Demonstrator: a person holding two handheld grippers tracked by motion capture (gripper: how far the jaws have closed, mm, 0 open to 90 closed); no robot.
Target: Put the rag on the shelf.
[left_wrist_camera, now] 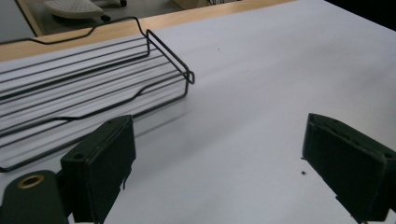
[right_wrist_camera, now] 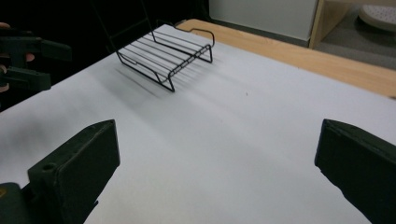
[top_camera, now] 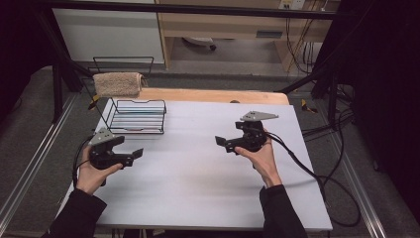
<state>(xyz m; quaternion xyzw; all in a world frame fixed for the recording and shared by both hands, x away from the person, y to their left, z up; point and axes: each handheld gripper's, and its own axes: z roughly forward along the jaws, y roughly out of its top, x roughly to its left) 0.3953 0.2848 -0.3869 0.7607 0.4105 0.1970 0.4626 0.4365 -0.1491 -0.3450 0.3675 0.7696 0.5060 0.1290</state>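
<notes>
Both my claws, left gripper (top_camera: pixel 132 154) and right gripper (top_camera: pixel 223 142), gape wide, empty; I'd approach the towel (top_camera: pixel 118 84) on the wire rack (top_camera: pixel 137 118) squarely

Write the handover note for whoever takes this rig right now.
Left gripper: open, holding nothing, over the table's left side near the wire rack.
Right gripper: open, holding nothing, over the table's right half.
Towel: draped over the rack's raised back bar.
Done: towel looks hung.
Left: nothing obvious; check that the towel sits secure.
</notes>
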